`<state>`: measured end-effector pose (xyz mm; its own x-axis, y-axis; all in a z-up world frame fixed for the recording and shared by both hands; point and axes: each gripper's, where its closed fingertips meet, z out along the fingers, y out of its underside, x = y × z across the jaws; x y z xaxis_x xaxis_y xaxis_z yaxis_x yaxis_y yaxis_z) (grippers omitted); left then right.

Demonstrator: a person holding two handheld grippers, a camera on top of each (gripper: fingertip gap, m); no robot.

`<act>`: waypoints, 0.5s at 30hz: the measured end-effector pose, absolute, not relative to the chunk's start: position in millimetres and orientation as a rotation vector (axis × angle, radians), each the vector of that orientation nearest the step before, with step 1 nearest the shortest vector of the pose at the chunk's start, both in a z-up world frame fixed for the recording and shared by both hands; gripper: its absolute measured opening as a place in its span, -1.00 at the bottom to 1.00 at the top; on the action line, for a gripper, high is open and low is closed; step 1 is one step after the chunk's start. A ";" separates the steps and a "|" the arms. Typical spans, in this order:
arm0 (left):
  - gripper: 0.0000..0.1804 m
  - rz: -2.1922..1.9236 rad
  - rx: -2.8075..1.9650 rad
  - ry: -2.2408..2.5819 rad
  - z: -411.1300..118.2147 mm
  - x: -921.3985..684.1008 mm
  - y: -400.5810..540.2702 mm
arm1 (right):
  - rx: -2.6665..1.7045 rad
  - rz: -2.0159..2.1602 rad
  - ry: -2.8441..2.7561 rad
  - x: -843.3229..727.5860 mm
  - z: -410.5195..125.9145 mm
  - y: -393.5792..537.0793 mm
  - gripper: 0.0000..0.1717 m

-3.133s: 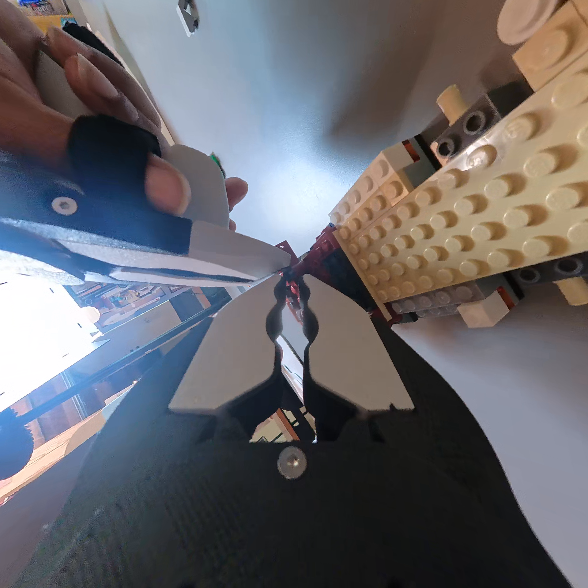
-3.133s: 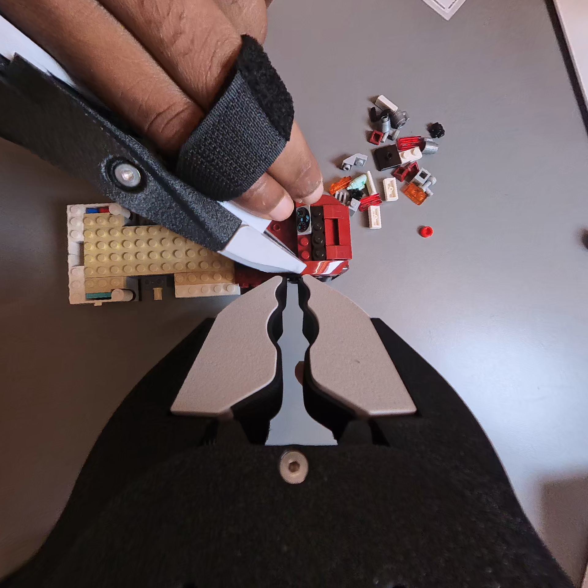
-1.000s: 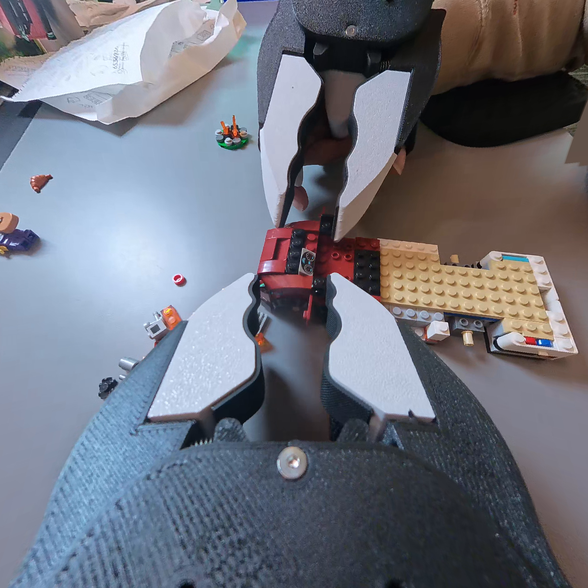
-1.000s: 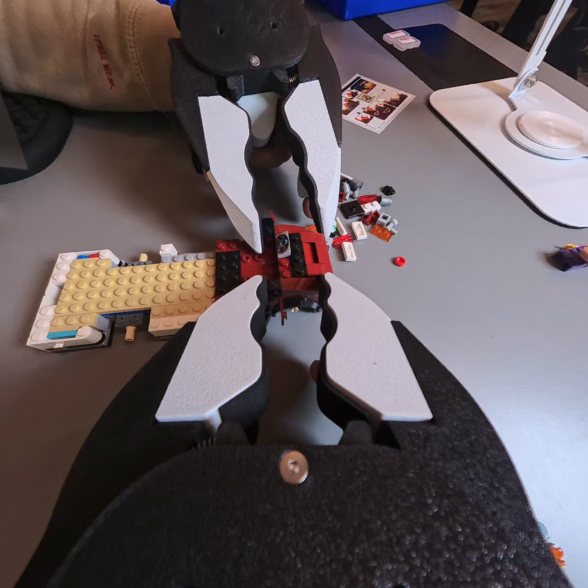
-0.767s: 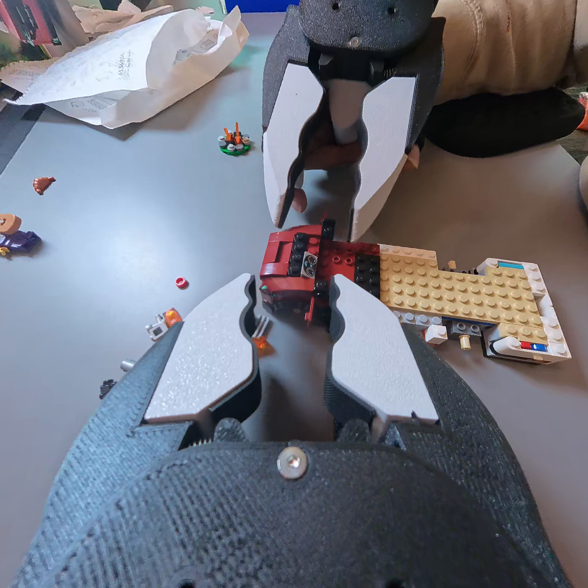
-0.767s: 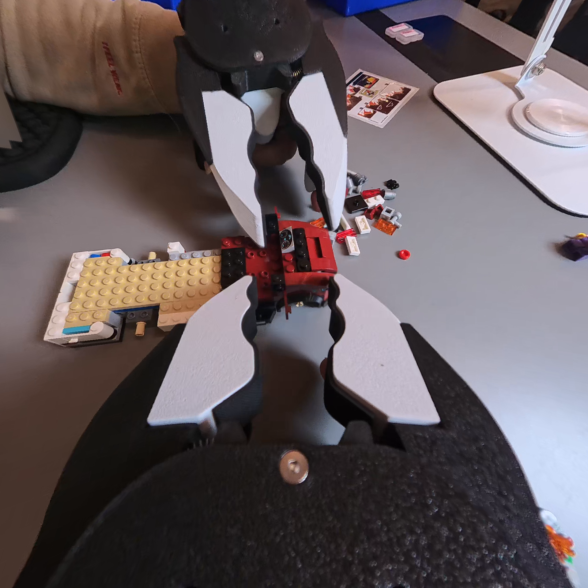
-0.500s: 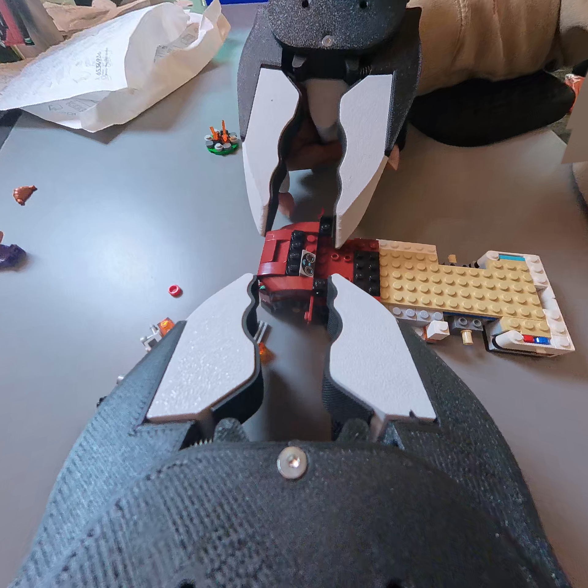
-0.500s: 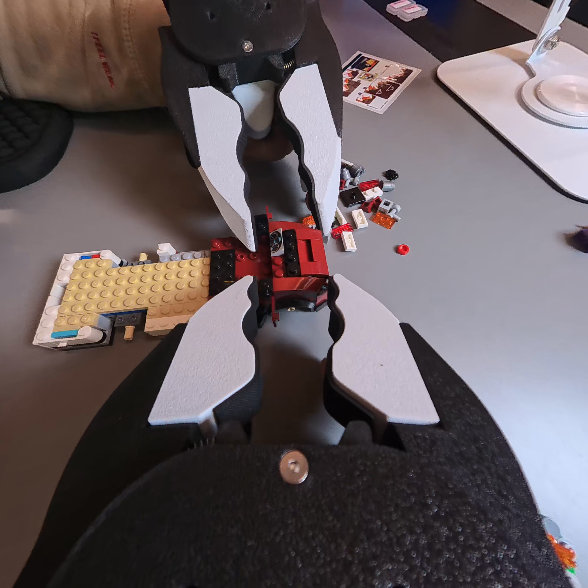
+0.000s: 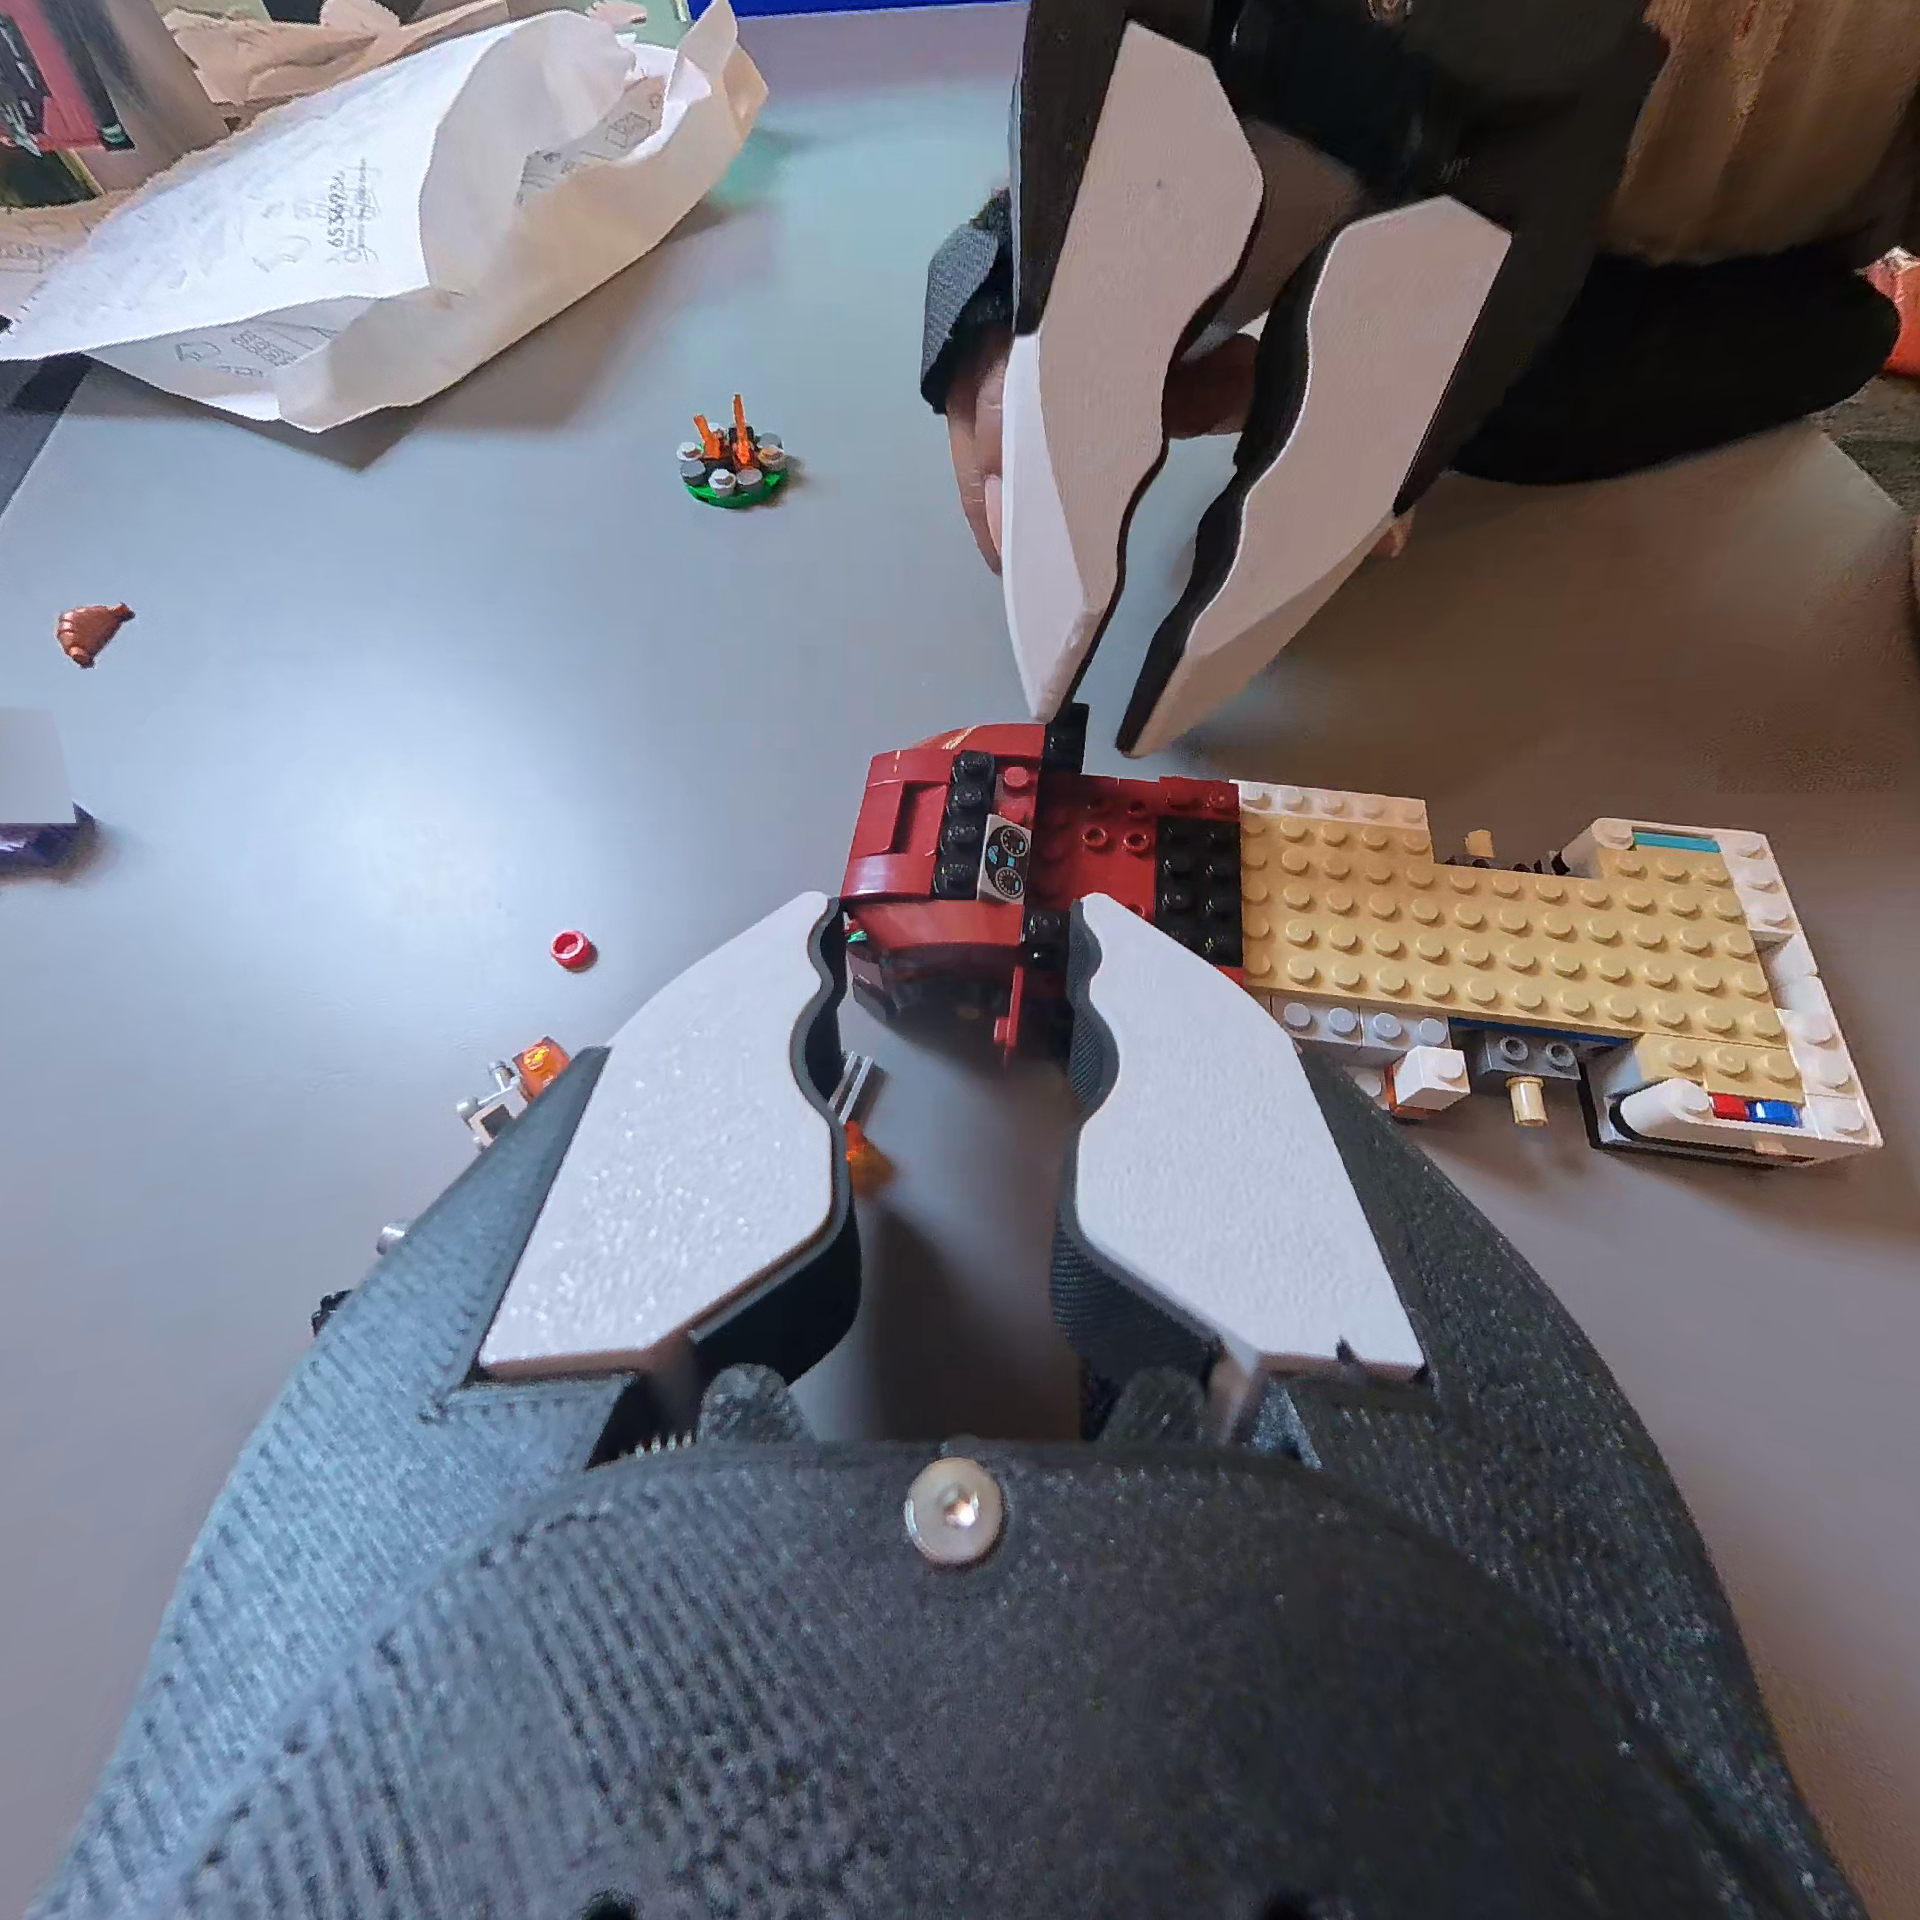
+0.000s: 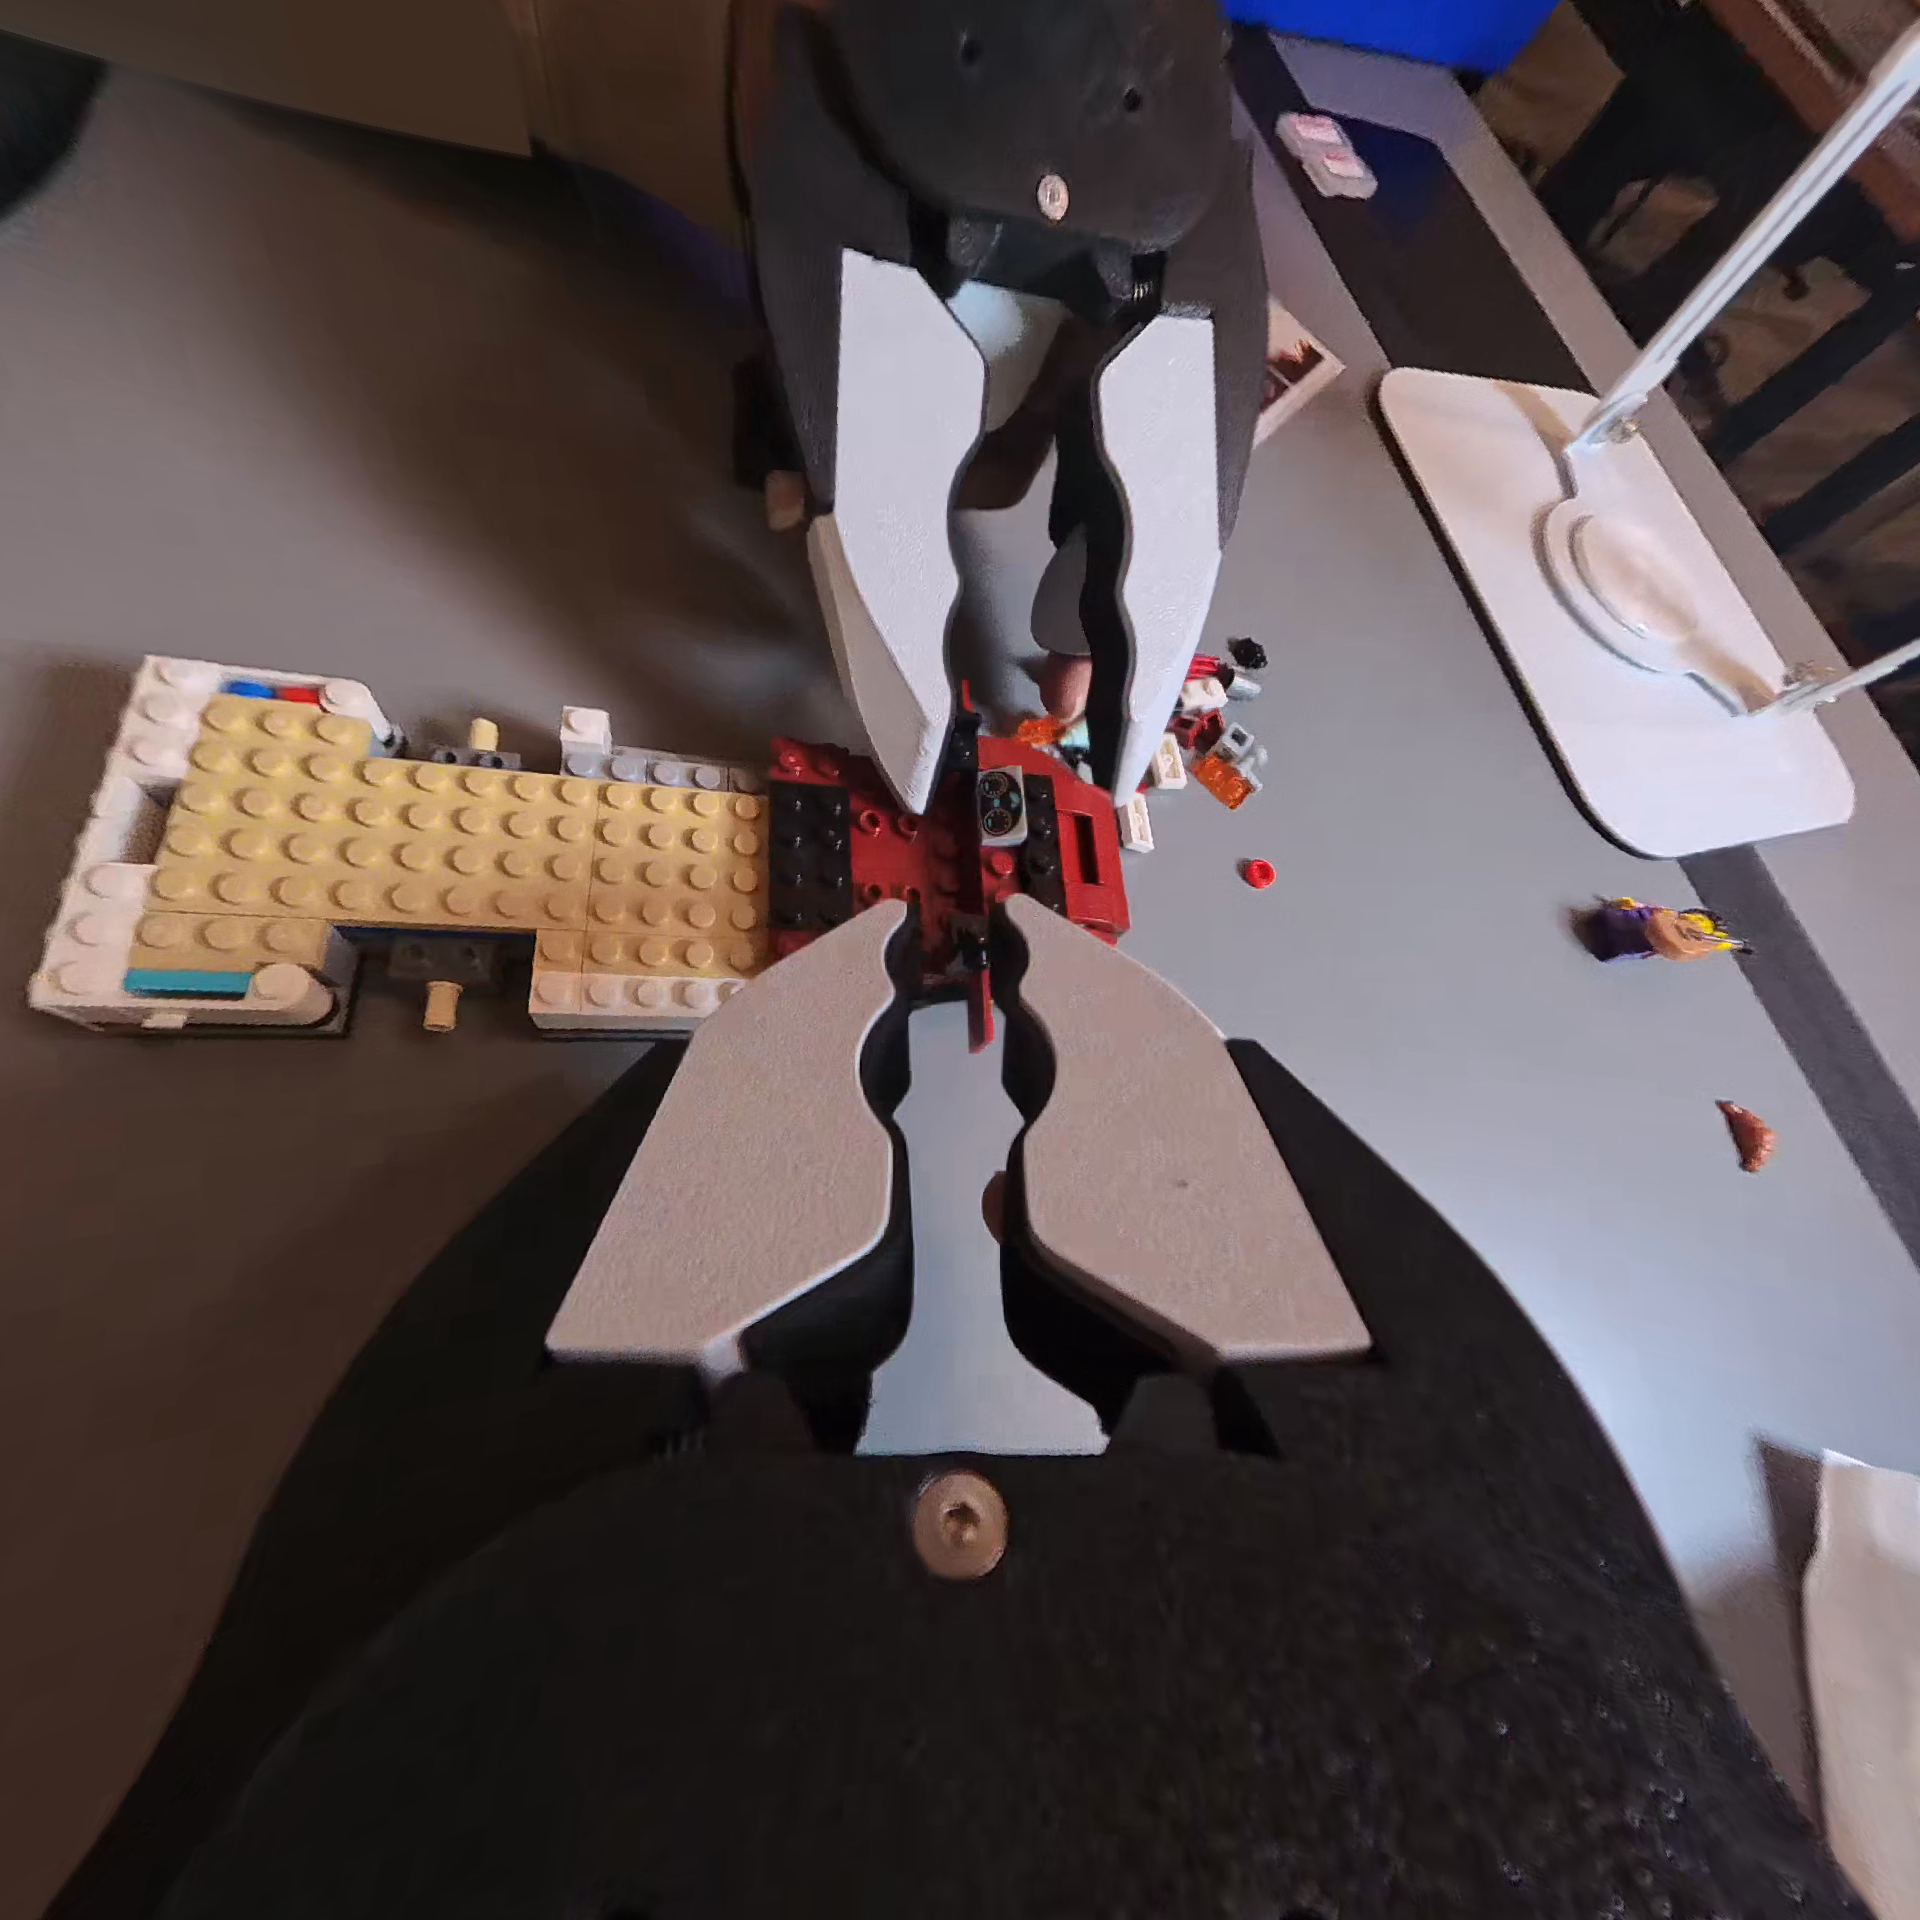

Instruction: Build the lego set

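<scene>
Brick model, dark red cab plus tan plate, lies flat on the grey table. Left gripper jaws grip the cab's near side; right gripper jaws are narrowed around a thin upright red piece, contact unclear. Loose small bricks sit just beside the cab.

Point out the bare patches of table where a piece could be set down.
Bare table between the paper bag, the small green base and the red end of the brick model. Crowded: loose pieces beside that end, where both grippers meet.
</scene>
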<state>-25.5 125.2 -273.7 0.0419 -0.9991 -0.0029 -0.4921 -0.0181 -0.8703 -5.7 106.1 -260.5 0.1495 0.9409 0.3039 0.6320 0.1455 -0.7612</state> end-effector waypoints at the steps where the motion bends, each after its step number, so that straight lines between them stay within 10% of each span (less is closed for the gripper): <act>1: -0.55 -0.893 -1.602 1.539 -273.7 -25.5 125.2 | -1.565 0.407 -1.572 -5.5 -262.6 107.9 -0.88; 15: -0.55 -0.883 -1.600 1.536 -273.7 -25.4 125.1 | -1.594 0.137 -1.671 -4.9 -266.2 109.8 -0.92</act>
<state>-25.4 125.1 -273.7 0.0479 -0.9988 -0.0117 -0.4920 -0.0134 -0.8705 -4.9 109.8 -266.2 0.1195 0.8778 0.4638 0.7908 0.1983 -0.5791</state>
